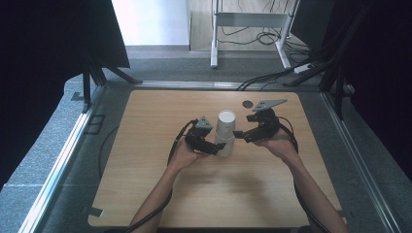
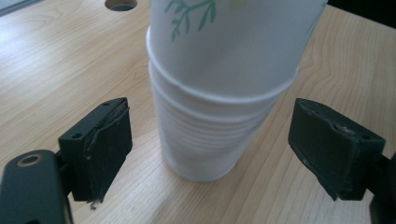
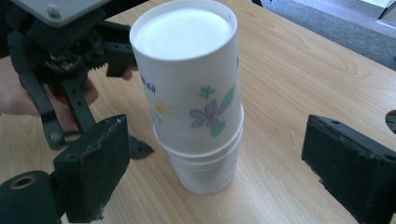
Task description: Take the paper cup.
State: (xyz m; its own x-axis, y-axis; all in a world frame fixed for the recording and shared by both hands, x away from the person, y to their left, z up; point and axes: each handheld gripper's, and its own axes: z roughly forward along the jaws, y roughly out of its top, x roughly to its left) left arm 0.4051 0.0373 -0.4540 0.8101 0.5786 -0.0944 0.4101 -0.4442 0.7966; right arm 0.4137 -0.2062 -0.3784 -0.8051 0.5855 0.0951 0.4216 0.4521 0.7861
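A pale wood counter carries a stack of upturned cups at its middle, long axis upright, bases up. The left claw flanks its foot, the right claw its top cup.

Left gripper view: jaws spread, apart from the lower cups.

Right gripper view: jaws spread beside the flowered top cup. Likely step: closing in to separate it; next needs a firm hold below and a straight lift.

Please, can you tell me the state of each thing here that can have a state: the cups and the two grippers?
stack of paper cups: upright on the table, cups upside down, nested; top cup sits higher than the rest.
left gripper: open, jaws either side of the stack's lower part, not touching it.
right gripper: open, jaws either side of the stack, clear of it.
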